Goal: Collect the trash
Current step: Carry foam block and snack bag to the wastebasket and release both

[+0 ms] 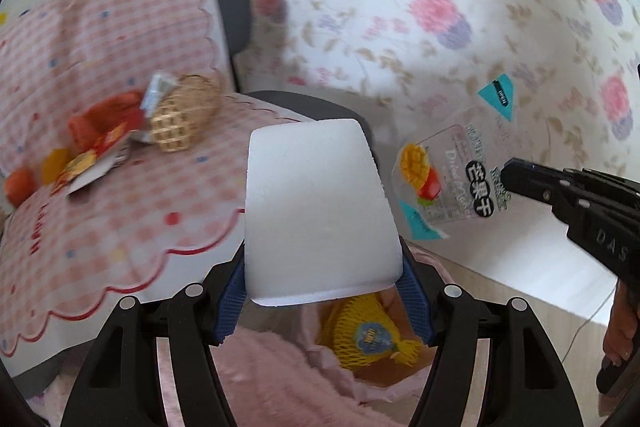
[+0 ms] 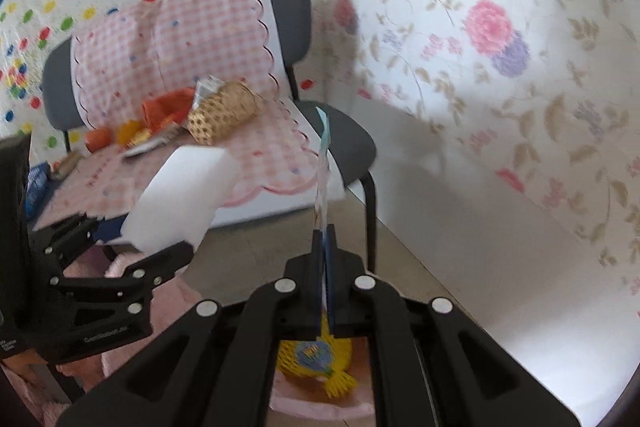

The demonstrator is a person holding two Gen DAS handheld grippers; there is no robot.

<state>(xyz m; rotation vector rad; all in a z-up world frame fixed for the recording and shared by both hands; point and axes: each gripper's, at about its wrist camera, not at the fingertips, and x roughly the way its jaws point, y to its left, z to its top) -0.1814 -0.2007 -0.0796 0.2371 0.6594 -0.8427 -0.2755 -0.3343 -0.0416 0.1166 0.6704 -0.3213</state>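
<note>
Above the pink-lined bin (image 1: 280, 359), the left gripper (image 1: 324, 291) was clamped on a white foam block (image 1: 320, 211), the right gripper (image 2: 324, 247) pinched a clear mango-snack wrapper (image 1: 452, 179); both hung ready to drop beside 1 yellow mesh bag (image 1: 368, 339).

Black tool (image 1: 324, 291); blue pads (image 1: 230, 301); silver rivets

yellow net bag (image 1: 370, 341) half hidden behind foam block (image 1: 320, 211), chair clutter (image 1: 100, 143) blurred
</note>
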